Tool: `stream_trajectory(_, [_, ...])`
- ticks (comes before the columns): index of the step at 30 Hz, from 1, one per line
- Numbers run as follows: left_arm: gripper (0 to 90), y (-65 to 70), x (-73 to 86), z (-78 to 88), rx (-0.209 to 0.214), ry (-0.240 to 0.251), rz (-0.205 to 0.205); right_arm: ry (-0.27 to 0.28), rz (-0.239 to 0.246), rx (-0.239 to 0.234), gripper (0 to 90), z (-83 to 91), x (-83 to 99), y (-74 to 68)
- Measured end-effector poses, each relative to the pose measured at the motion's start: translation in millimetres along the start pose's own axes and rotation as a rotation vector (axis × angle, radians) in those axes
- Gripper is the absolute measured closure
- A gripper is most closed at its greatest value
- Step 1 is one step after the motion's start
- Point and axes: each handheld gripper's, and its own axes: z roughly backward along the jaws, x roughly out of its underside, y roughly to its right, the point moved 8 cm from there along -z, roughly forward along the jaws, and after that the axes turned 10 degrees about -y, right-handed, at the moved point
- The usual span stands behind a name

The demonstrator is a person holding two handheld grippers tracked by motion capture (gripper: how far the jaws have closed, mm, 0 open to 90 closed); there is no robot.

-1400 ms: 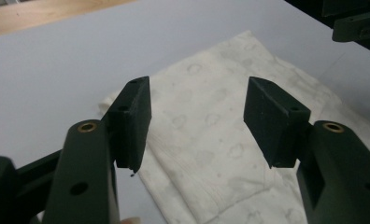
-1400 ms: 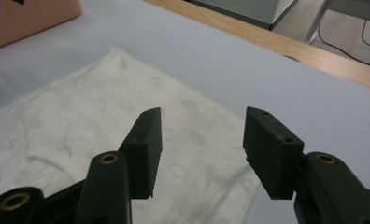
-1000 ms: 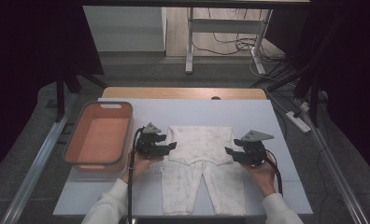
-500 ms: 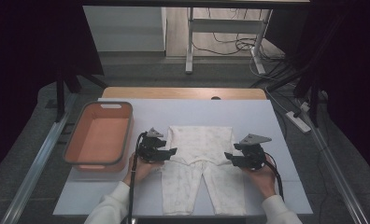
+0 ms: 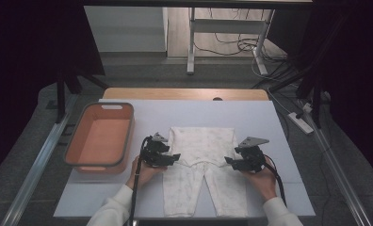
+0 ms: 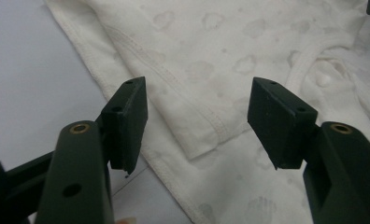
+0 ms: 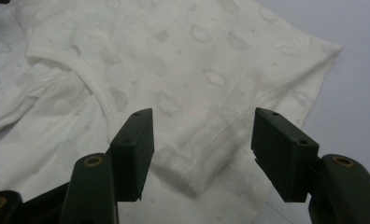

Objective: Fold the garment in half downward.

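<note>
Lying flat on the white table [image 5: 279,141], just right of the orange bin [image 5: 99,141], the baby romper [image 5: 201,146] is spread legs toward the person. Left gripper [image 5: 174,157] at its left edge — jaws apart, gripping nothing. Right gripper [image 5: 228,160] at its right edge has just been opening — sleeve cuff between the jaws, unpressed.

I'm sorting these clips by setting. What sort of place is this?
Probably a lab or recording workshop, not a home: a work table with dark curtains around it, loose cables on the floor behind, and a power strip beside the table.
</note>
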Motion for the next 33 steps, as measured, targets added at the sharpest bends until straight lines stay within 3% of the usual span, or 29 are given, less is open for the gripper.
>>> stream_trajectory(7, [39.9,3.5,3.2,-6.3,0.006,-0.027,-0.013,-0.031,-0.004,0.004,40.0,-5.7,4.3,0.1])
stream_trajectory(13, [50.5,4.7,6.5,-9.7,0.017,-0.045,-0.021,-0.049,-0.003,0.012,45.0,-8.0,6.6,-0.1])
stream_trajectory(20, [69.9,2.8,9.6,-10.6,0.028,-0.051,-0.007,-0.073,0.011,0.016,62.1,-10.8,9.5,-1.6])
stream_trajectory(24, [80.8,4.9,9.5,-10.7,0.041,-0.048,-0.008,-0.071,0.019,0.007,77.0,-10.2,9.1,-3.8])
stream_trajectory(27, [84.3,4.3,9.3,-8.9,0.038,-0.046,-0.008,-0.07,0.026,0.002,82.4,-8.2,8.8,-4.2])
stream_trajectory(33, [85.2,5.7,8.4,-2.0,0.05,-0.03,-0.004,-0.029,0.017,-0.005,84.3,2.7,5.1,-3.9])
